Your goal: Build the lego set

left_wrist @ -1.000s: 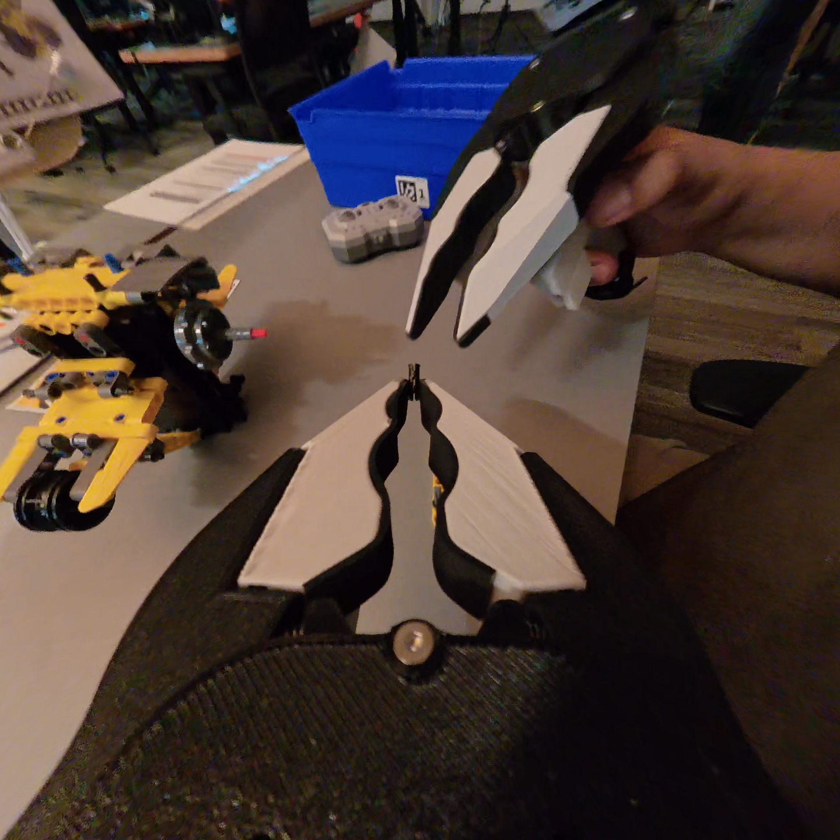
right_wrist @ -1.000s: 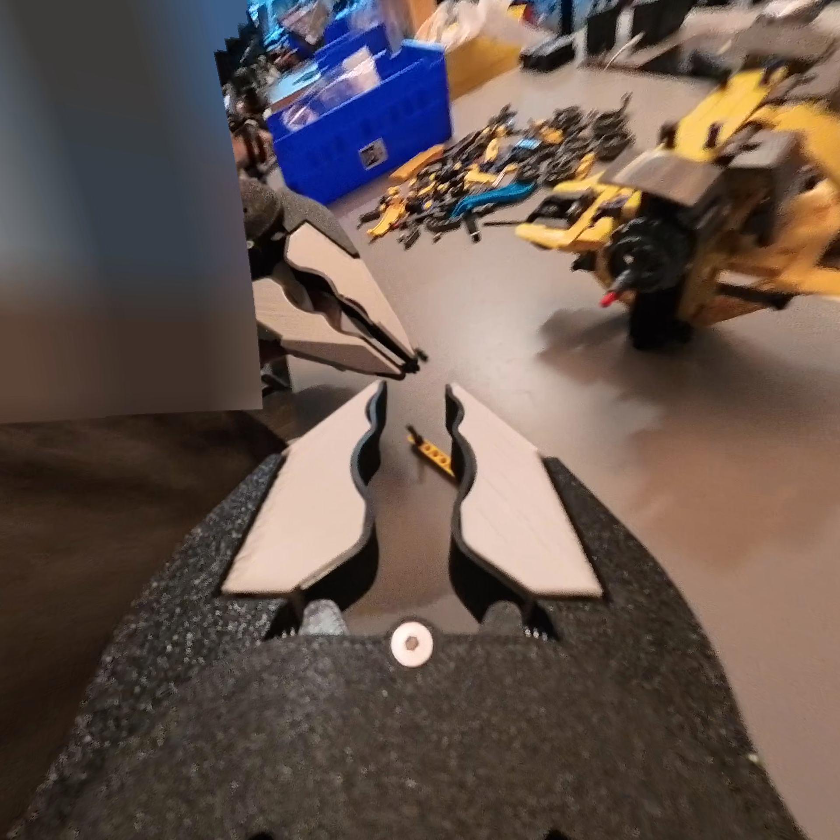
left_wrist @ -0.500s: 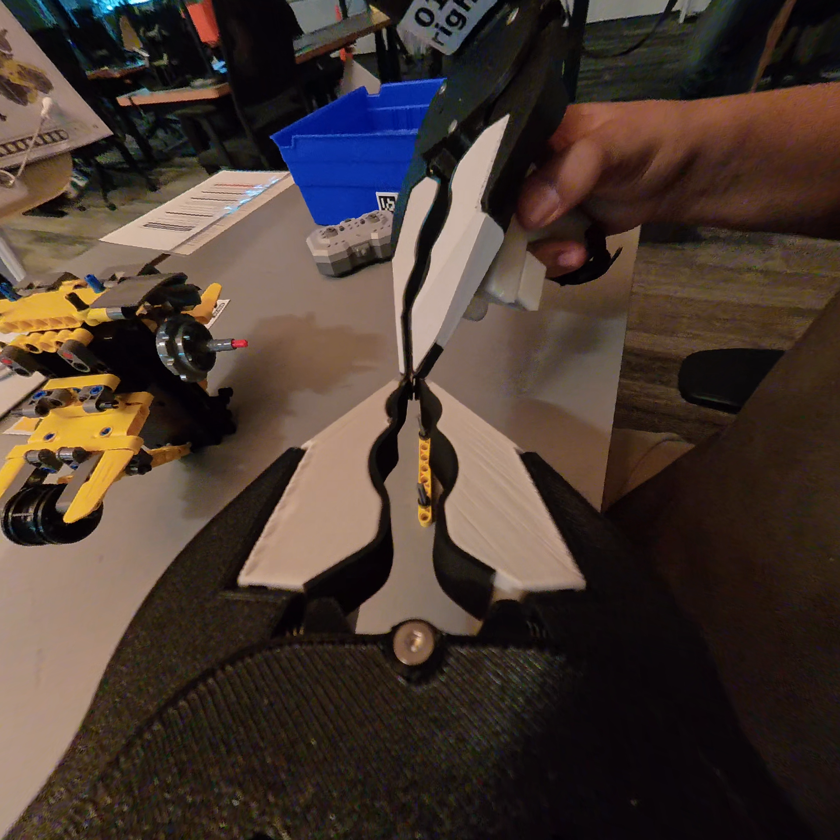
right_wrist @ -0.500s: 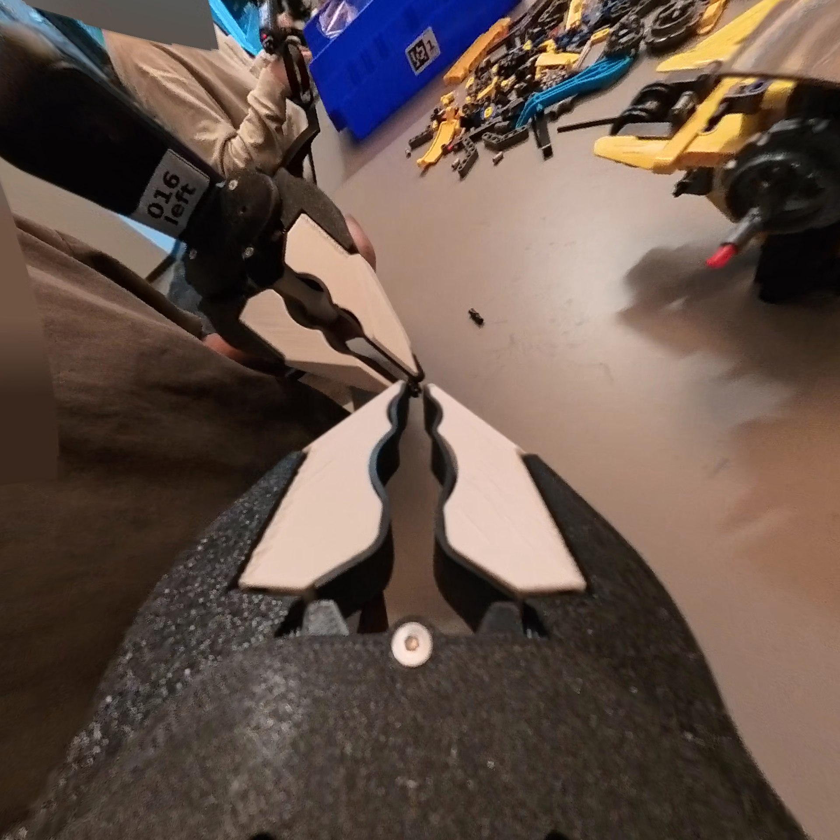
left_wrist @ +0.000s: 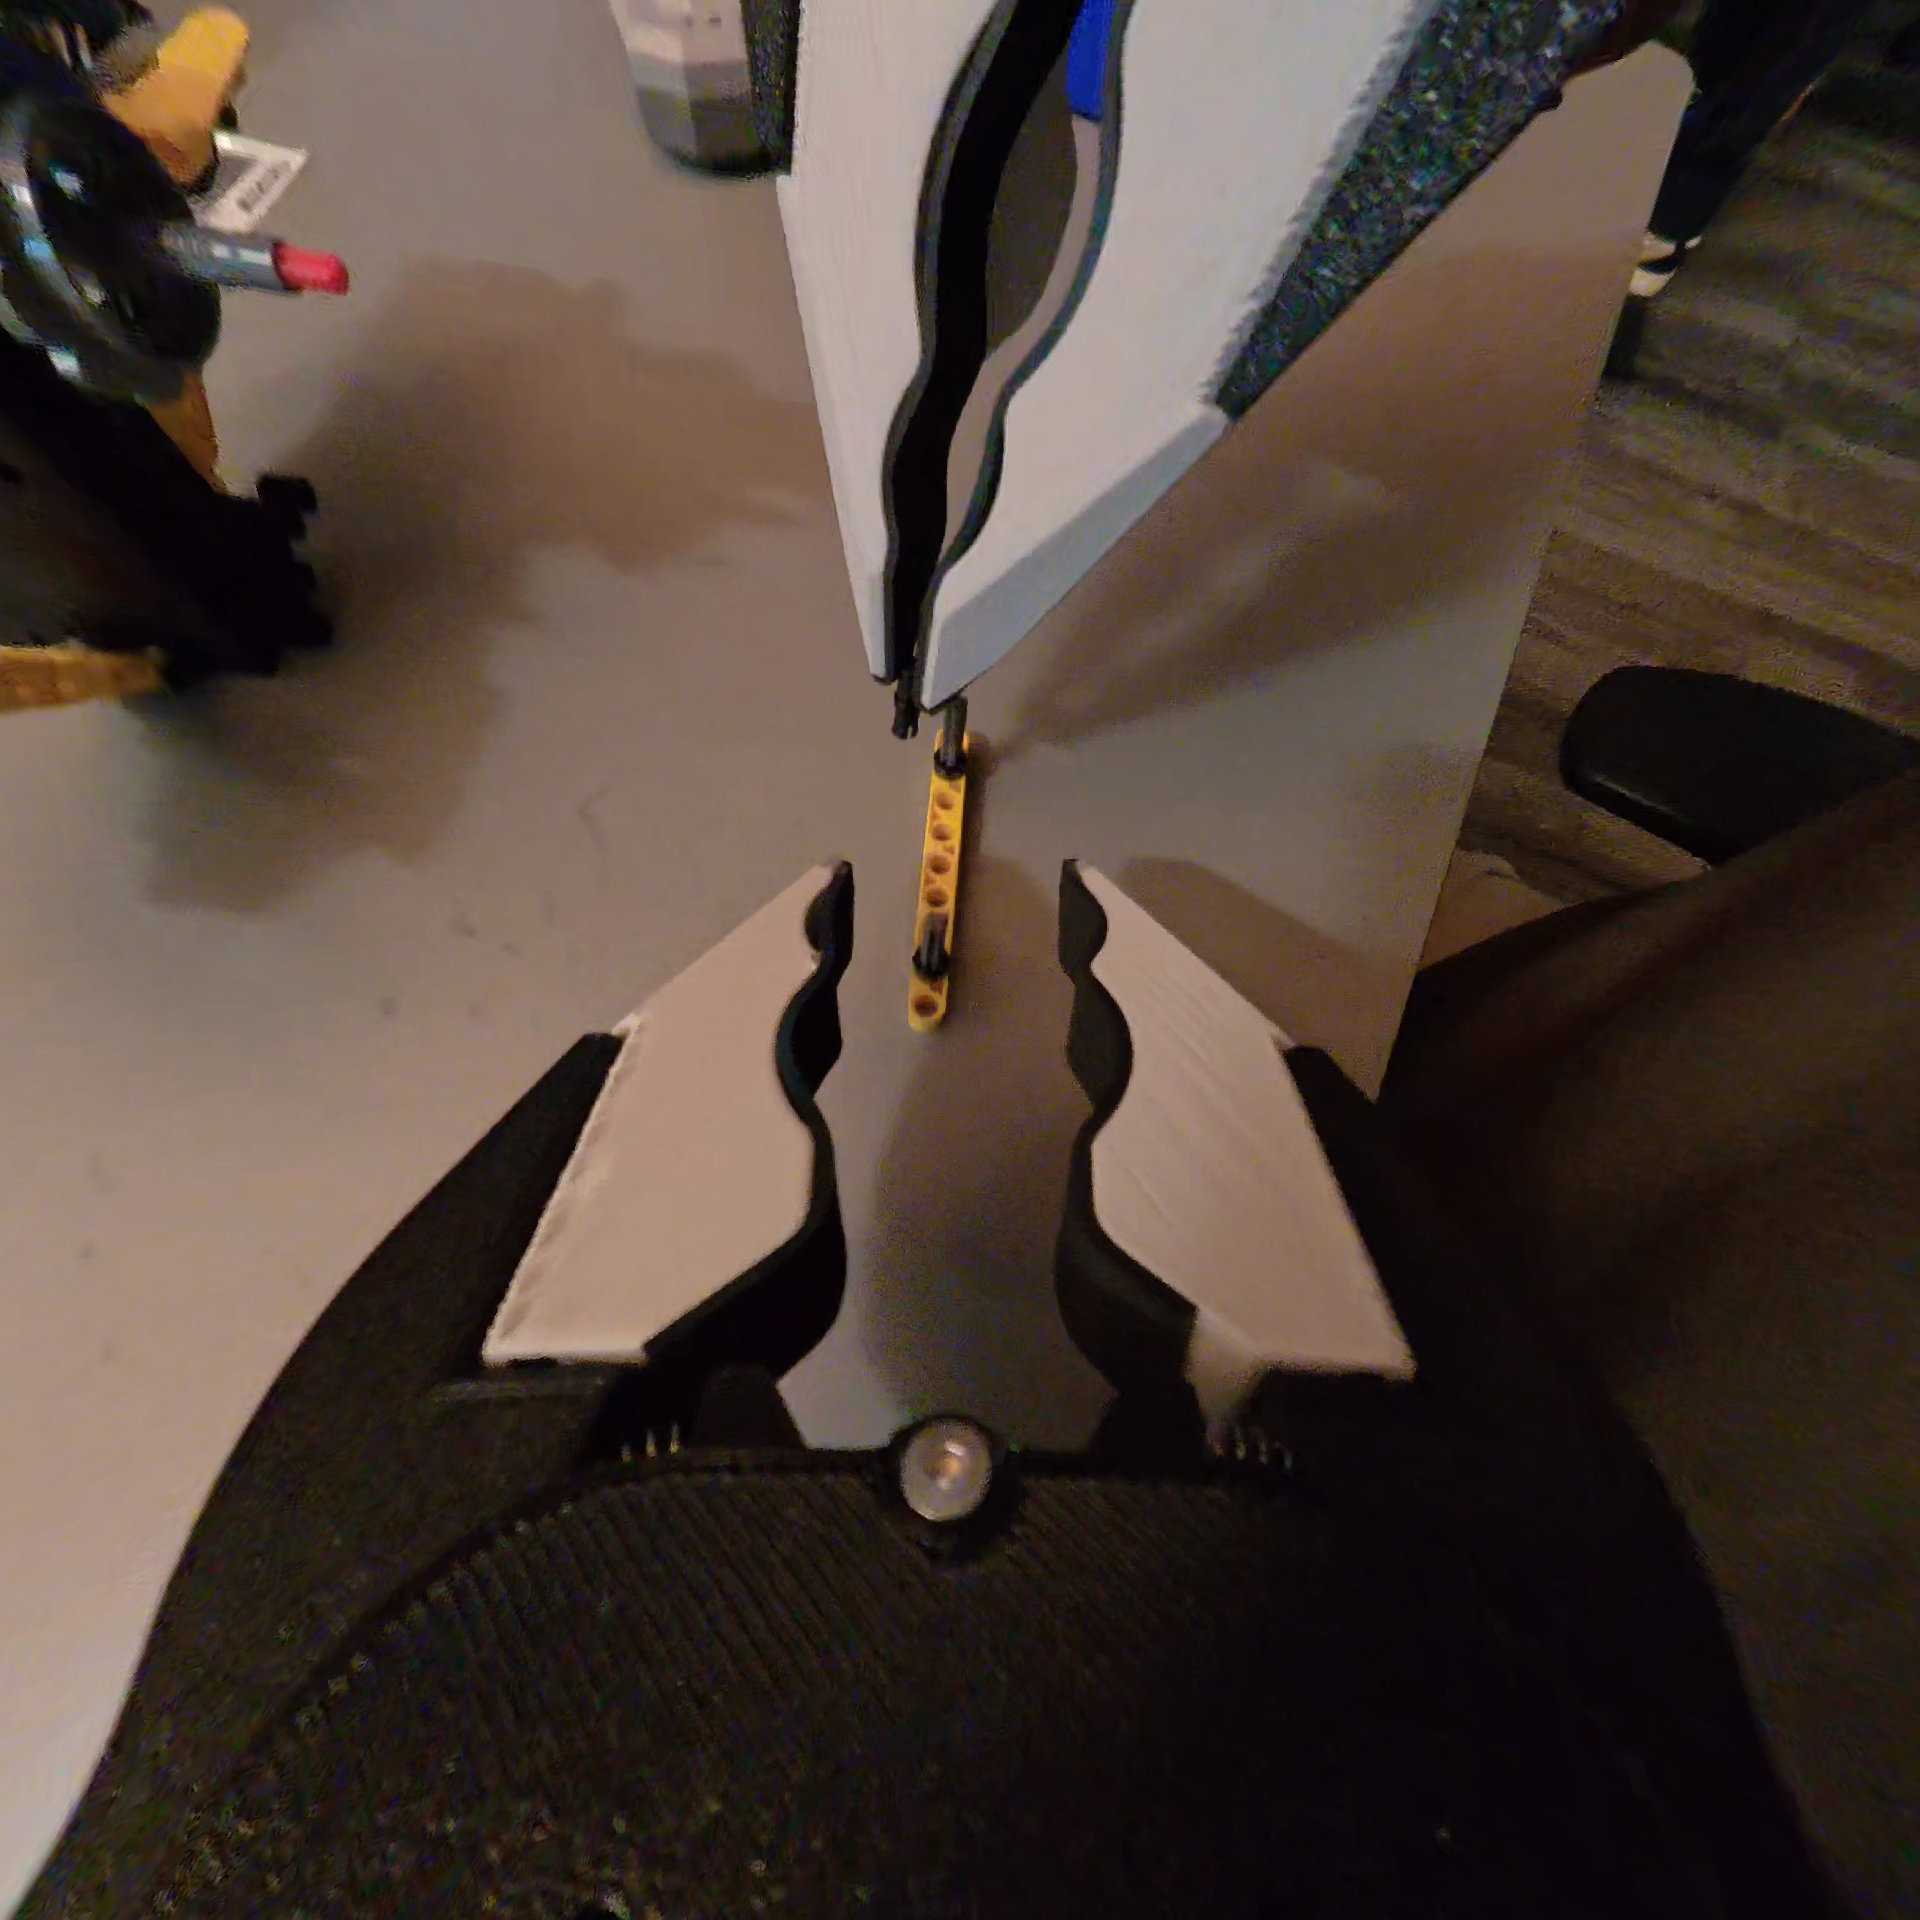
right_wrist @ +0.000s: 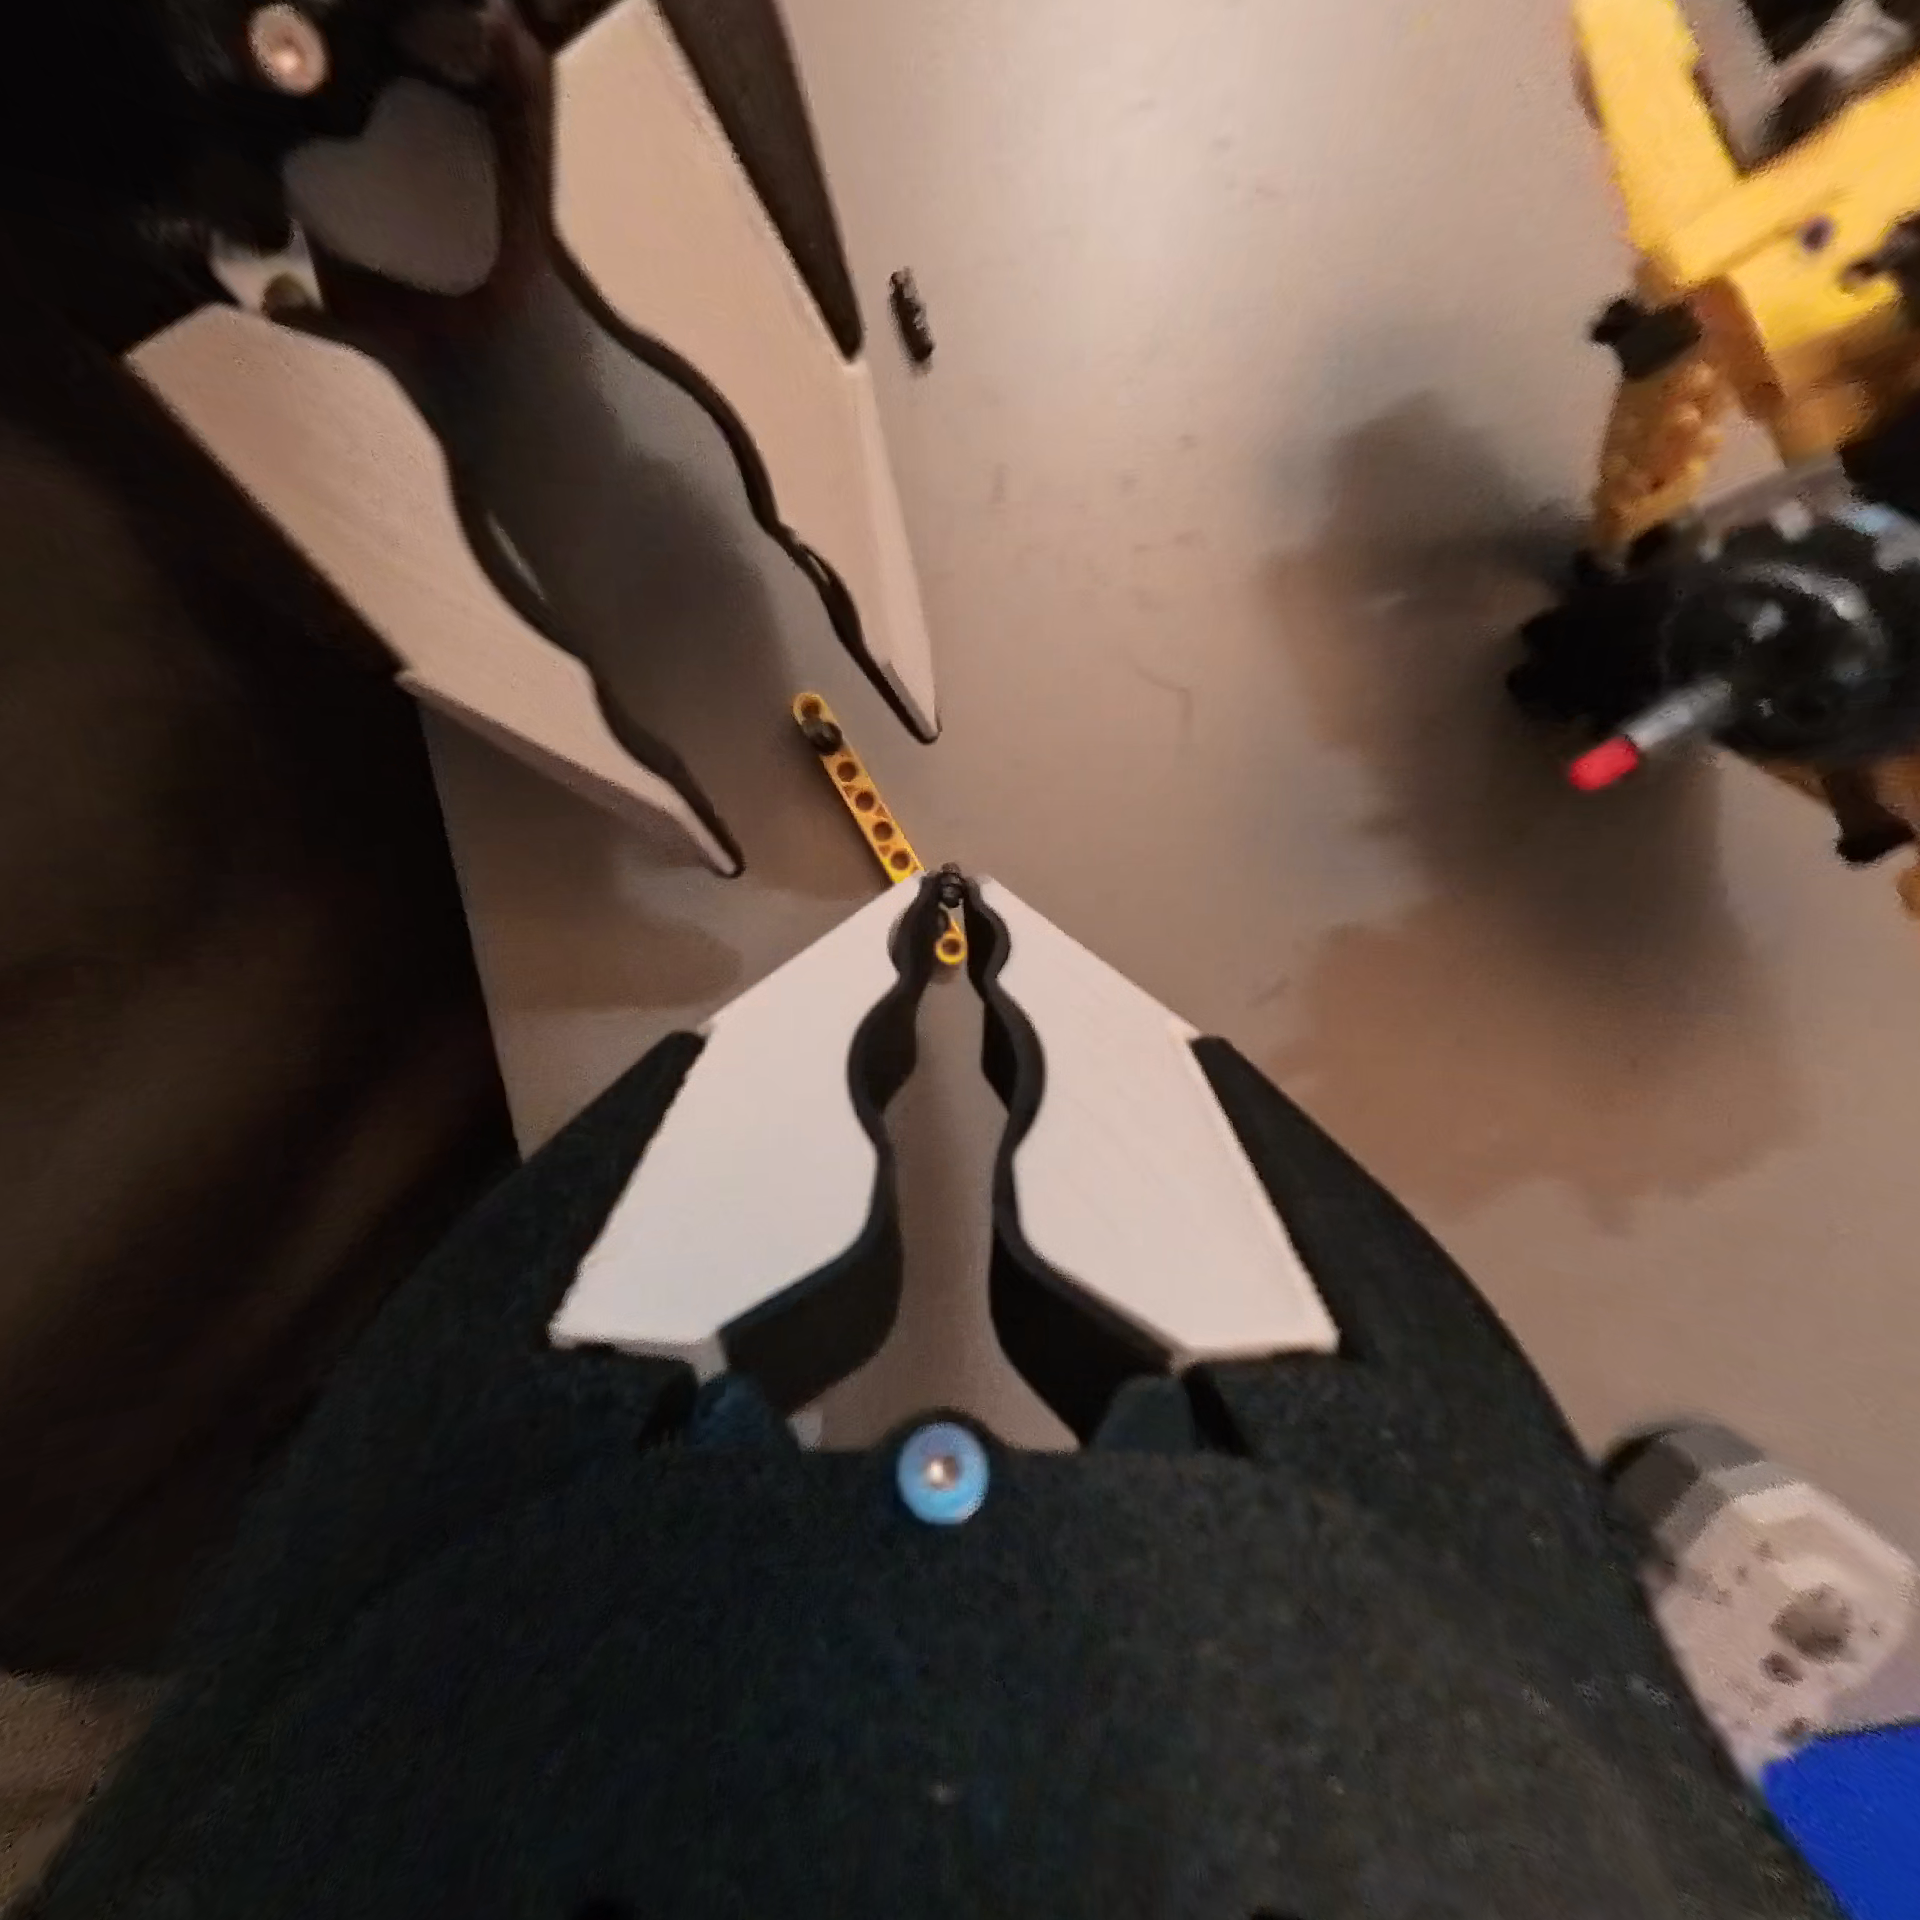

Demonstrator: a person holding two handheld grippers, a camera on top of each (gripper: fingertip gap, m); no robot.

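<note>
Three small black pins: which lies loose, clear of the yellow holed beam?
The small black pin alone on the grey table, past the left gripper. The other two sit at the yellow holed beam's ends, one pinched by the right gripper.

Cut off at the left edge of the left wrist view: yellow-and-black brick-built vehicle model [left_wrist: 94, 416], only a wheel, a red-tipped axle and a yellow strip in frame; blurred and clipped again at the right edge of the right wrist view. Half hidden behind the right hand-held gripper [left_wrist: 920, 717]: grey blocky plastic unit [left_wrist: 686, 83], cropped at the top. Too small to identify: tiny black piece [right_wrist: 912, 312] on the grey bench [right_wrist: 1195, 416].
</note>
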